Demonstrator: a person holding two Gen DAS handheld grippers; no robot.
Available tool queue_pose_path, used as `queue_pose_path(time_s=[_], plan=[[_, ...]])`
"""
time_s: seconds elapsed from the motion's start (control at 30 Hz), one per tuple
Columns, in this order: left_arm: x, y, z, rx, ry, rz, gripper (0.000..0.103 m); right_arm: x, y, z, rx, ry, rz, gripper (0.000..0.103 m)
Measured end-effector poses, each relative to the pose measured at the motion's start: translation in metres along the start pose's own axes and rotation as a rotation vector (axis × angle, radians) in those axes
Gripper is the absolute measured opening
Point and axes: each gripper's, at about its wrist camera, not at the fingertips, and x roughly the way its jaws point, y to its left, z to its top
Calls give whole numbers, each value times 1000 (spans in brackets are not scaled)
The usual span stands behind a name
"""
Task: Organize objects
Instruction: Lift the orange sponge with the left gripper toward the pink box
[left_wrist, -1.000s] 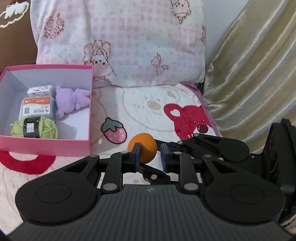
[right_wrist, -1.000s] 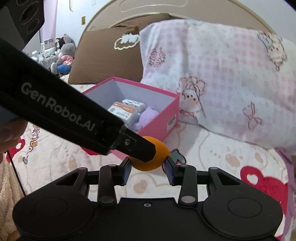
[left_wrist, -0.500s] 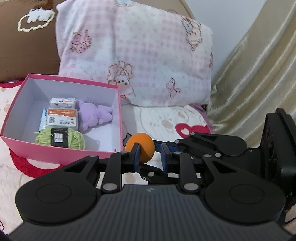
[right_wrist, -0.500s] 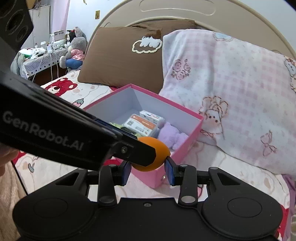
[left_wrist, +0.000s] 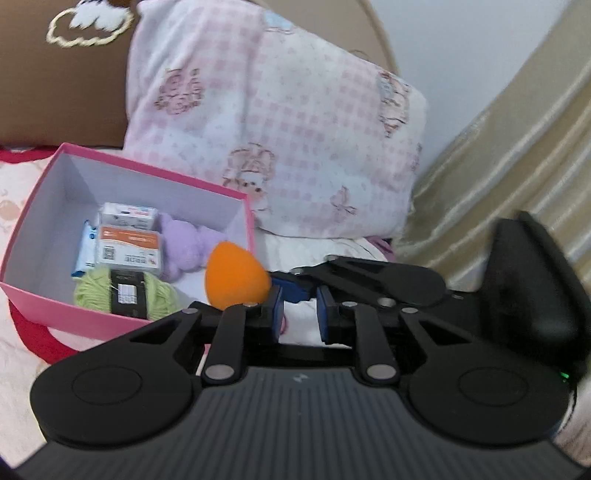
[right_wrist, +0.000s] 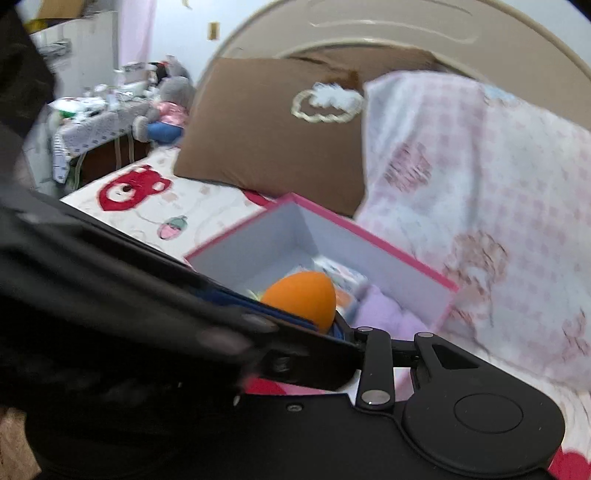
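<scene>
Above the pink box (left_wrist: 236, 195), right gripper (left_wrist: 291, 291) jaws clamp the orange sponge (left_wrist: 236, 277); left gripper (left_wrist: 299, 317) jaws together, at six o'clock.

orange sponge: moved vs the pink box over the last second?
Yes. In the right wrist view the orange sponge, held in the right gripper, went from short of the pink box to over its open interior.

In the right wrist view the left claw's blurred black body (right_wrist: 122, 295) hides the pink box's (right_wrist: 402, 254) near side and most of its contents; the small labelled packets (right_wrist: 345, 275) there smear beyond reading. The brown pillow (left_wrist: 62, 88) is cut off by the left wrist view's edge.
</scene>
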Motion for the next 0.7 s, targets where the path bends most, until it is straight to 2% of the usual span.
queue_pose_path(time_s=[0.23, 0.4, 0.57, 0.7], plan=[[29, 56, 17, -146, 32, -71, 17, 50, -20, 6, 77, 62, -9, 41], [48, 80, 21, -199, 30, -70, 17, 79, -25, 6, 84, 75, -19, 41], [72, 90, 45, -214, 19, -52, 17, 103, -44, 18, 88, 86, -73, 41], [75, 104, 47, -229, 18, -37, 17, 122, -61, 12, 144, 98, -16, 41]])
